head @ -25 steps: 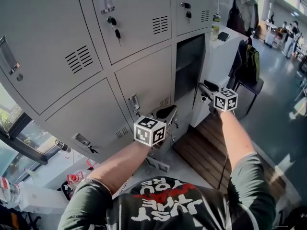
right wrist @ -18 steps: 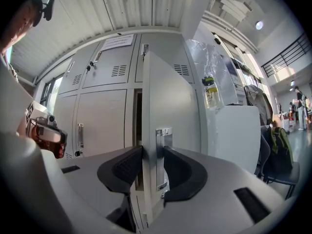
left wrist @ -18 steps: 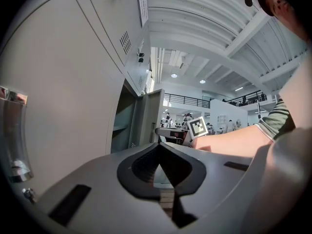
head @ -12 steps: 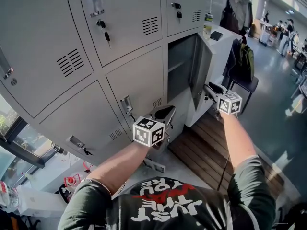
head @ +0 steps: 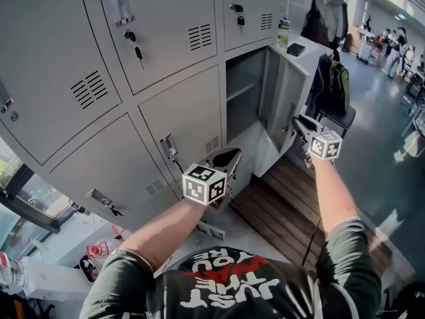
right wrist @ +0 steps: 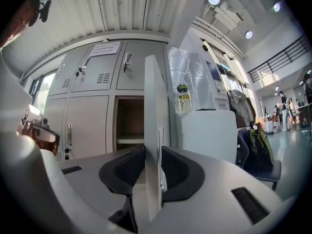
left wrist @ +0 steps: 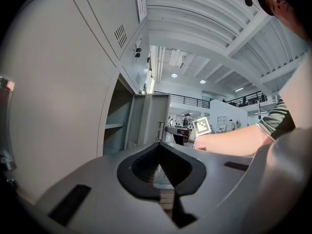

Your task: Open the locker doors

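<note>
Clenched on nothing, the left hand-held gripper has its pads meeting at the tips and points level at the lockers. It sits in front of the lower middle locker door, which is closed, and to the right of that door's handle, touching neither.

Further out on the right, the right hand-held gripper is grasping the free edge of the open locker door. In the right gripper view the door panel stands upright between the two pads, which have just been closing and now lie against both of its faces. The door is swung well out from its compartment, where a bare shelf shows inside.

Above, the upper middle locker door is closed, with a key hanging in its lock.

Beyond the open door stands a white worktop with a bottle and a dark flat object on it. Just beside it is a chair with a green-and-black backpack hung on its back.
</note>
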{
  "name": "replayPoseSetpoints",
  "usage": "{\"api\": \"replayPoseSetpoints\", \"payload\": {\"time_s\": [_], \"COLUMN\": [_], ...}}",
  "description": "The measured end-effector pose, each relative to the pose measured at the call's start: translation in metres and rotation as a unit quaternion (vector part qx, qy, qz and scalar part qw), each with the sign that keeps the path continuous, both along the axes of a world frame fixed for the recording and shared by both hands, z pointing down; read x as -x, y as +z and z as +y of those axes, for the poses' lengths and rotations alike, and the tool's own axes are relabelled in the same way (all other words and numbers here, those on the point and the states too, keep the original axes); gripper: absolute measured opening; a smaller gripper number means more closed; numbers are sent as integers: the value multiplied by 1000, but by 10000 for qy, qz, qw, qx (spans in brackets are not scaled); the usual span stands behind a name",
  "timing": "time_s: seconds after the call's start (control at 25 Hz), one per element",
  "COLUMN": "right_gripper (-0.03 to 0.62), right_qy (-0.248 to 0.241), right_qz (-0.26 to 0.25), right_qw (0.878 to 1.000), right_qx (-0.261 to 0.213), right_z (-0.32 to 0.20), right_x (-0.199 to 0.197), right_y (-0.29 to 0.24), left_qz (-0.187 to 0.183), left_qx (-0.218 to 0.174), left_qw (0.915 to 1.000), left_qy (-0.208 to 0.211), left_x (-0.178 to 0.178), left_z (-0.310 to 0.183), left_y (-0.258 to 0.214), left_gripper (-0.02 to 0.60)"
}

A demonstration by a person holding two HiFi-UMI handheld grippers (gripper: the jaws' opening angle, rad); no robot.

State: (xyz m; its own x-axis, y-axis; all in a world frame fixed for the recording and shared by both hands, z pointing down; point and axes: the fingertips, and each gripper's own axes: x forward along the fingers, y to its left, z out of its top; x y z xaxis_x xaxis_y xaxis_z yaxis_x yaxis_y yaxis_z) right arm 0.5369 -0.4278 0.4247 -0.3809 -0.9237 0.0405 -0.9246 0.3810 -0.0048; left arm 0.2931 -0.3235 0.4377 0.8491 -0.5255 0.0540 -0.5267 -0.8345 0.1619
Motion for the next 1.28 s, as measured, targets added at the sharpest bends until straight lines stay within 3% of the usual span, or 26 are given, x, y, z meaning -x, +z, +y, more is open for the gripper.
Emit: {"api": "replayPoseSetpoints", "payload": {"time_s": [0.2, 0.4, 0.8, 1.28], "right_gripper": [106, 106, 103, 103], "right_qy": [291, 487, 711, 1154], "right_qz": [-190, -72, -30, 19], "right_qw": [9994, 9987, 9973, 9925], "right_qx": [-24, 106, 187, 404], "right_z": [-4, -15, -29, -40], "right_x": [-32, -58, -80, -95], "right_y": [1, 4, 0, 4], "left_qz": [-45, -100, -123, 169], "left_qx": [-1, -40, -133, -250], "left_qw": [10000, 9999, 9996, 9991], "left_qy": [-80, -134, -208, 285], "left_x": [-2, -5, -17, -49], "left_z": [-3, -4, -11, -51], "left_y": [2, 3, -2, -13], "left_gripper": [6, 6, 6, 6]}}
